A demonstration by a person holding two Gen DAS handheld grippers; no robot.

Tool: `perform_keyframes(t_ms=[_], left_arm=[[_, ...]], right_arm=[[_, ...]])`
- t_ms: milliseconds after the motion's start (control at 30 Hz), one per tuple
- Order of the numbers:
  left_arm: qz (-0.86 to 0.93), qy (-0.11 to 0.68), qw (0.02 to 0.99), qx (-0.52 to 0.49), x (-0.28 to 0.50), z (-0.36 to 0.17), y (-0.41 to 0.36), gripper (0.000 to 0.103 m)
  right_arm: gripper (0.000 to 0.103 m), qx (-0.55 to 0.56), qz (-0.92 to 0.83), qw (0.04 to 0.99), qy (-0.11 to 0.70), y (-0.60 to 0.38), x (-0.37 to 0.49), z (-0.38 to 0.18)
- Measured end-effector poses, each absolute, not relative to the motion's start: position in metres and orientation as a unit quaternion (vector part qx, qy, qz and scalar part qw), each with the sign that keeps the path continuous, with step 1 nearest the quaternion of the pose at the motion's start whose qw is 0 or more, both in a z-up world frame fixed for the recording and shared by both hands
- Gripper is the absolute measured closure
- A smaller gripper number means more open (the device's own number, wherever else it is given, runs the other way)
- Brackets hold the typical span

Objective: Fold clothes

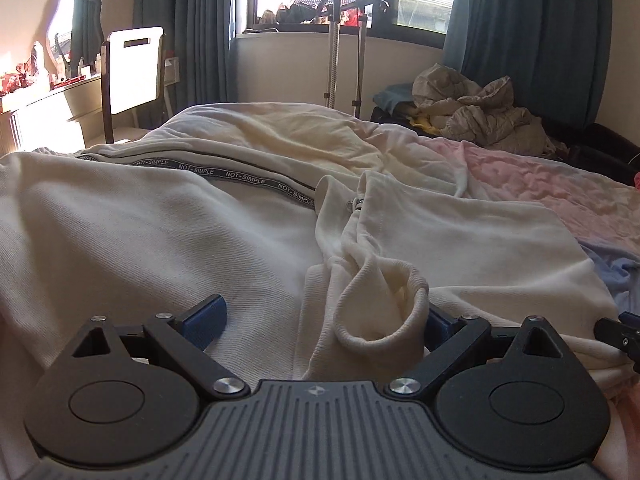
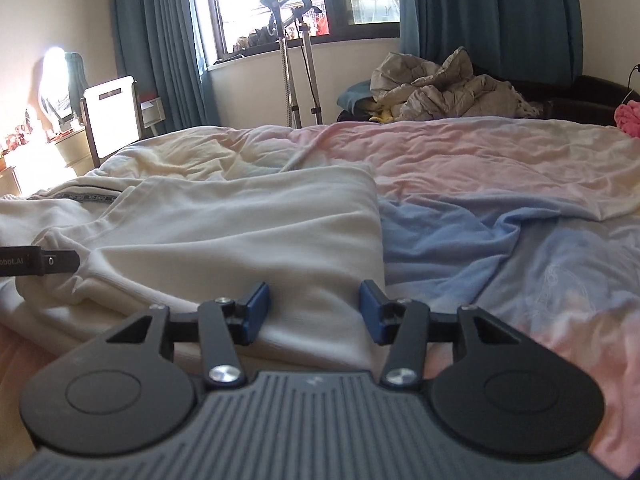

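Note:
A cream zip sweatshirt (image 1: 168,216) with a "NOT-SIMPLE" tape along its zip lies spread on the bed. Its ribbed sleeve cuff (image 1: 384,308) rests between the blue pads of my left gripper (image 1: 320,320), which is open wide. In the right wrist view the sweatshirt's near right edge (image 2: 312,312) lies between the blue pads of my right gripper (image 2: 314,312), which is open around the fabric without pinching it. The left gripper's black finger (image 2: 40,262) shows at the left edge of that view.
The bed has a pink and blue sheet (image 2: 500,208). A heap of grey-beige clothes (image 2: 444,88) lies at the far side. A garment steamer stand (image 2: 296,60), a white chair (image 1: 134,68) and a dresser (image 1: 48,100) stand beyond the bed under the window.

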State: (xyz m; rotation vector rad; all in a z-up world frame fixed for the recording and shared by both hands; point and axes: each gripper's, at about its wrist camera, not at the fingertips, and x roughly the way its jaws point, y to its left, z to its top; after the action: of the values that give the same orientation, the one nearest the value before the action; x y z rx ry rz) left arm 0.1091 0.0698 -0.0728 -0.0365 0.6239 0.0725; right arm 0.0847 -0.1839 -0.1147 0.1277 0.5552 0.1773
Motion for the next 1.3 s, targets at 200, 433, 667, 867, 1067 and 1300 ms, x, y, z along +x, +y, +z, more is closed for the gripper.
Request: perform_keyframes(t_ms=[200, 433, 667, 867, 1067, 1300], left_arm=[[0.054, 0.309, 0.949, -0.026, 0.106, -0.071, 0.068, 0.005], [0.078, 0.282, 0.956, -0.025, 0.102, -0.065, 0.065, 0.005], [0.090, 0.312, 0.945, -0.040, 0.110, -0.074, 0.070, 0.001], [0.092, 0.314, 0.944, -0.051, 0.110, -0.075, 0.072, 0.001], [0.094, 0.316, 0.942, -0.058, 0.111, -0.076, 0.072, 0.000], [0.093, 0.317, 0.942, -0.066, 0.111, -0.076, 0.074, 0.000]], right_arm=[[0.038, 0.097, 0.087, 0.952, 0.276, -0.198, 0.083, -0.123], [0.032, 0.221, 0.101, 0.921, 0.305, -0.233, 0.093, -0.132], [0.031, 0.342, 0.151, 0.868, 0.326, -0.255, 0.105, -0.141], [0.032, 0.376, 0.189, 0.861, 0.286, -0.259, 0.105, -0.123], [0.031, 0.433, 0.209, 0.835, 0.267, -0.269, 0.107, -0.125], [0.032, 0.388, 0.176, 0.843, 0.327, -0.253, 0.120, -0.136]])
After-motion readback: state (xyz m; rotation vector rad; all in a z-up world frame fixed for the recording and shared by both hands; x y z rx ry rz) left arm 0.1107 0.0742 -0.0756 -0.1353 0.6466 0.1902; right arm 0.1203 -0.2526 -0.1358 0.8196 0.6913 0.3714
